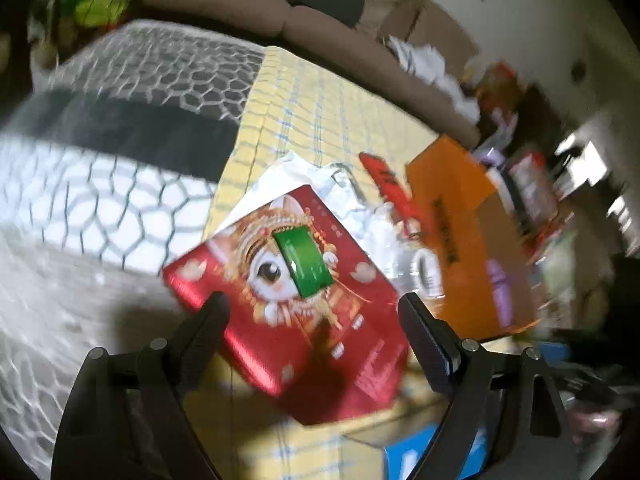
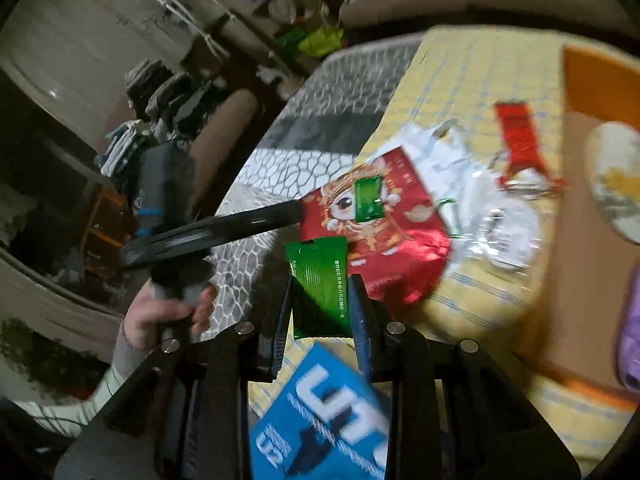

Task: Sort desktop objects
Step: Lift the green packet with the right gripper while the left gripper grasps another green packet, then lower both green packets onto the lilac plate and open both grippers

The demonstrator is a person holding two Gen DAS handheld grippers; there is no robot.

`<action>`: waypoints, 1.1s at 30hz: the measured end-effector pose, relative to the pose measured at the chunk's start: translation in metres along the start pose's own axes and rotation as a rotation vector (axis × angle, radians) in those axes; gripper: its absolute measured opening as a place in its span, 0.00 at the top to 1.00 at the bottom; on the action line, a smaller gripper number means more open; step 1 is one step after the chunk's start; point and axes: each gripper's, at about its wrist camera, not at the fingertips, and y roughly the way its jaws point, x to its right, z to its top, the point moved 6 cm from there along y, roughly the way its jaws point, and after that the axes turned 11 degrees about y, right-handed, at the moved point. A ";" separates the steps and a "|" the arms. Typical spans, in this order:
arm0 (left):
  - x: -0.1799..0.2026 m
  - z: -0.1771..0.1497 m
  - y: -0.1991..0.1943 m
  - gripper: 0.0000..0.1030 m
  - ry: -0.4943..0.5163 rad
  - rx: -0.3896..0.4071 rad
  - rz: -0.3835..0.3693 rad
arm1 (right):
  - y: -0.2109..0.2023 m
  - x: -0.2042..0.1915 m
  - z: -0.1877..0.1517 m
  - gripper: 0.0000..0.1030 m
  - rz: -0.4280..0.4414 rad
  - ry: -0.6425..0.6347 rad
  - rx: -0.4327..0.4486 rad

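Where the yellow checked tablecloth [image 1: 320, 92] covers the table, a red box printed with a cartoon cat [image 1: 296, 308] lies flat, and a small green sachet [image 1: 304, 264] rests on its middle. In the left wrist view the left gripper [image 1: 312, 316] hangs over this box with its jaws spread wide and nothing between them. From the box, white crumpled plastic [image 1: 352, 196] lies at about one o'clock, a red strap [image 1: 384, 184] just past it, and an orange cardboard box [image 1: 472, 240] at three o'clock with something purple inside. At six o'clock a blue box [image 1: 412, 456] shows at the table's near edge. A grey and white rug with a honeycomb pattern [image 1: 120, 160] covers the floor at nine o'clock, and a brown sofa [image 1: 328, 28] runs along twelve o'clock.

In the right wrist view the right gripper [image 2: 324, 292] pinches a second green sachet [image 2: 320, 276] between its jaws, held above the blue box [image 2: 320, 420]. The red box [image 2: 384, 236] lies at one o'clock from it. At nine o'clock a person's hand [image 2: 160, 316] grips the other tool's handle, with piled clothes and a white wall behind. Both views are blurred.
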 end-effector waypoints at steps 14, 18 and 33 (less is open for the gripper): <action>0.012 0.022 0.072 0.47 0.095 -0.159 0.285 | -0.097 0.056 -0.023 0.74 -0.112 0.059 0.086; 0.005 0.023 0.064 0.71 0.035 -0.121 0.226 | -0.105 0.063 -0.024 0.74 -0.110 0.067 0.099; 0.094 0.050 0.002 0.73 0.109 -0.015 -0.054 | -0.166 0.120 -0.002 0.74 -0.225 0.177 0.224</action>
